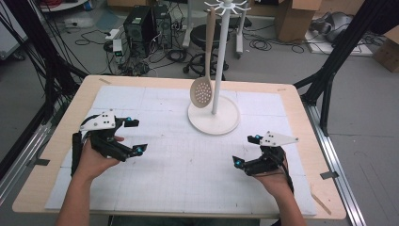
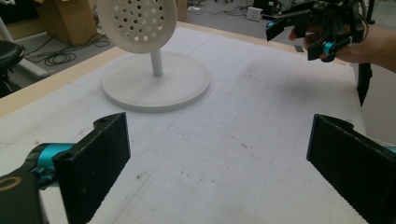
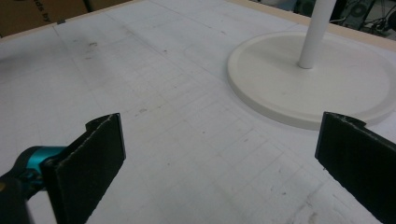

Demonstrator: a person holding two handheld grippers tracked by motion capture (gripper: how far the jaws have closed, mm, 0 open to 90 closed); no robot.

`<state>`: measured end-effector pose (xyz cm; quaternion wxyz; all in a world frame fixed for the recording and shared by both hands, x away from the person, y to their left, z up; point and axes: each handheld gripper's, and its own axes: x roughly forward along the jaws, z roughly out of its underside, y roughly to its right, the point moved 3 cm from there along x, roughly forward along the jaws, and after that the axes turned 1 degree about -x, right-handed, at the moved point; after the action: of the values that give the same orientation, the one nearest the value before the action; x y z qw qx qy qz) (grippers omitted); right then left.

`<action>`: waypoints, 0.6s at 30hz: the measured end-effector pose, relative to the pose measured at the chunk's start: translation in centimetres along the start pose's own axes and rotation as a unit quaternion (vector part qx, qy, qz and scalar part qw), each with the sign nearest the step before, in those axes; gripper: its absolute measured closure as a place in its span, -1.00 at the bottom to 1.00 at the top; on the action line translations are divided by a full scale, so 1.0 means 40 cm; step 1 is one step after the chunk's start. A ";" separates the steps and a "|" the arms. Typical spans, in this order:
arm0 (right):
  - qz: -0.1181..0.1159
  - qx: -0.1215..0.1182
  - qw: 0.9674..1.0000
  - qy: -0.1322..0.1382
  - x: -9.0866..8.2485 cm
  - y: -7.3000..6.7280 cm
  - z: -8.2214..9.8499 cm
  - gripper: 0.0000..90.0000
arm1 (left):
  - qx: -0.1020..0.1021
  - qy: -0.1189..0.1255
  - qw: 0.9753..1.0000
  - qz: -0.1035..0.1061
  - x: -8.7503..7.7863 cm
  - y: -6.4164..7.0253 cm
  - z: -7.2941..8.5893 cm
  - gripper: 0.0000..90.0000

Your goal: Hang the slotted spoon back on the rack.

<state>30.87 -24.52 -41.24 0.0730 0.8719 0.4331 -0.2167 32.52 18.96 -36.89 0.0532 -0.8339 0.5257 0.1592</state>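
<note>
Two grippers hover with nothing held: the left gripper [image 1: 132,136] spread wide, then the slotted spoon [image 1: 203,70] hanging on the stand [image 1: 214,115] mid-table, then the right gripper [image 1: 246,149], also spread. The spoon looks light, stiff and smooth; its slim handle seems the best hold. Open table [image 1: 56,141] surrounds the stand, edges well away.

We record one beige slotted spoon [image 1: 203,84], its round perforated bowl downward and its long handle rising upright, hanging from a top hook of a white utensil stand [image 1: 214,115] whose slim pole stands on a round flat base at the counter's [image 1: 70,117] far centre.
</note>
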 end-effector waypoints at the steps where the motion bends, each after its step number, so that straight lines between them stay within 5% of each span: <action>1: -0.002 0.000 1.000 -0.001 0.002 -0.002 0.000 -0.99 | -0.002 -0.001 1.000 0.000 -0.002 -0.002 0.002 -0.87; 11: -0.002 0.001 1.000 -0.004 -0.001 0.001 0.002 -0.99 | -0.014 0.017 1.000 -0.010 -0.022 -0.020 0.019 -0.96; 18: 0.005 0.004 1.000 -0.004 -0.002 0.008 0.003 -0.99 | -0.025 0.006 0.999 -0.024 -0.032 -0.033 0.055 -0.96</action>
<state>31.03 -24.80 -41.36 0.0726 0.8734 0.4277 -0.2213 32.75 21.20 -38.66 0.0329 -0.8482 0.5018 0.1666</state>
